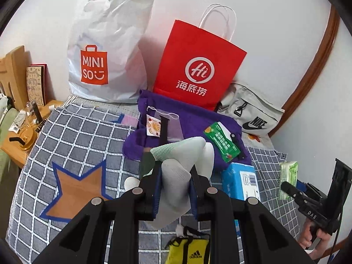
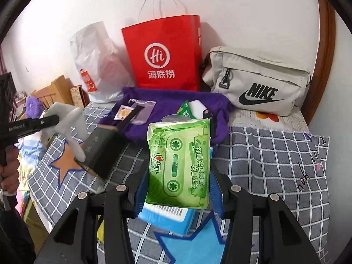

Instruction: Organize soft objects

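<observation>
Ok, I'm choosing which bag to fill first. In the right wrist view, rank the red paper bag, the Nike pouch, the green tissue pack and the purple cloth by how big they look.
1. Red paper bag and Nike pouch: look alike, not ranked.
2. Purple cloth: partly covered, so unsure.
3. Green tissue pack: smallest, though it looms large, held near the camera in the right gripper.

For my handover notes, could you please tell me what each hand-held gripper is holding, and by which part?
The left hand-held gripper pinches the pale sock around its middle. The right hand-held gripper clamps the green tissue pack by its two long sides.
</observation>
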